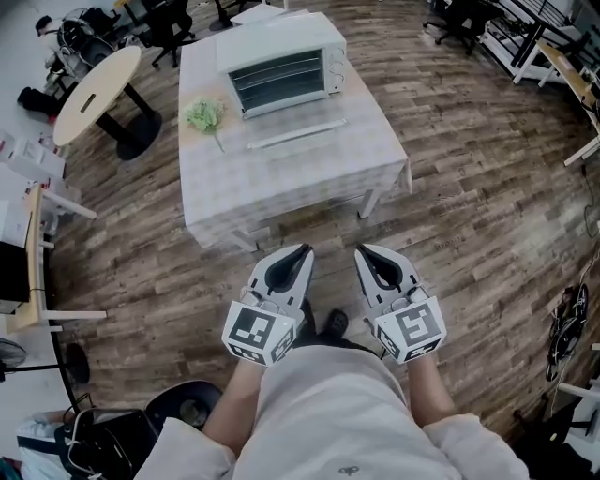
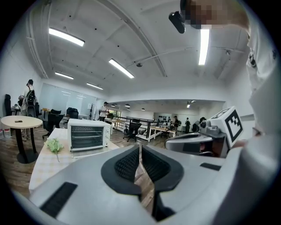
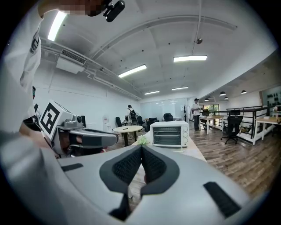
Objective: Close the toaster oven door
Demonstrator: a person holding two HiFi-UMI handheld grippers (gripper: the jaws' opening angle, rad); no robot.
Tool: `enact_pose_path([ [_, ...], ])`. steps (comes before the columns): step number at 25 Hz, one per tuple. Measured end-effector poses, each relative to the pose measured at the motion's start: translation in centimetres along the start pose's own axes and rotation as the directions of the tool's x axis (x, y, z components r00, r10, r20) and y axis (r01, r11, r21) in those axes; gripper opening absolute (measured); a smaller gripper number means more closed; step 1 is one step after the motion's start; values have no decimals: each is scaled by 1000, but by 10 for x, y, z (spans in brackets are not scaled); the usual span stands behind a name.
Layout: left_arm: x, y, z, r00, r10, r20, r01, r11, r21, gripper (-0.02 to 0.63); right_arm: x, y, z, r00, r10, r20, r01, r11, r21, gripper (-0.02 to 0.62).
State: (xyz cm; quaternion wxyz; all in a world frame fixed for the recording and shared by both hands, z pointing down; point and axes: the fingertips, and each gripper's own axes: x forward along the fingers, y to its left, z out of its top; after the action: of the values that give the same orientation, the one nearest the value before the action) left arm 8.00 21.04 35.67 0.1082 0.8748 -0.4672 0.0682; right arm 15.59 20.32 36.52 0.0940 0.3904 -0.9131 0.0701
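A white toaster oven (image 1: 281, 60) stands at the far end of a table (image 1: 309, 178), its door (image 1: 295, 134) folded flat down toward me. The oven (image 2: 88, 134) sits left of centre in the left gripper view, and the oven (image 3: 169, 133) is straight ahead in the right gripper view. My left gripper (image 1: 302, 253) and right gripper (image 1: 364, 251) are held close to my body, well short of the table. Both are shut with nothing between the pads. The left gripper (image 2: 140, 147) and right gripper (image 3: 141, 147) show tips touching.
A green leafy bunch (image 1: 206, 114) lies on the table left of the oven. A round wooden table (image 1: 94, 89) stands to the left. Office chairs (image 1: 169, 23) and desks (image 1: 553, 56) line the far side. Wood floor lies between me and the table.
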Motion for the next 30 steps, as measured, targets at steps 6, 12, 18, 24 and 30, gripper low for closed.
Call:
enact_pose_path([
  [6, 1, 23, -1, 1000, 8, -2, -8, 1000, -1, 20, 22, -3, 1, 1000, -11, -14, 11, 1000, 5, 33],
  [12, 11, 51, 5, 1000, 6, 2, -6, 1000, 4, 67, 47, -11, 9, 999, -27, -26, 27, 1000, -9, 104],
  [18, 29, 88, 16, 1000, -11, 15, 11, 1000, -1, 80, 81, -23, 21, 998, -48, -37, 47, 999, -24, 107],
  [24, 51, 126, 27, 999, -27, 22, 27, 1000, -7, 80, 120, -34, 28, 997, -61, -57, 60, 998, -33, 107],
  [30, 68, 164, 36, 999, -48, 20, 48, 999, -1, 80, 161, -43, 37, 995, -81, -63, 78, 996, -41, 107],
])
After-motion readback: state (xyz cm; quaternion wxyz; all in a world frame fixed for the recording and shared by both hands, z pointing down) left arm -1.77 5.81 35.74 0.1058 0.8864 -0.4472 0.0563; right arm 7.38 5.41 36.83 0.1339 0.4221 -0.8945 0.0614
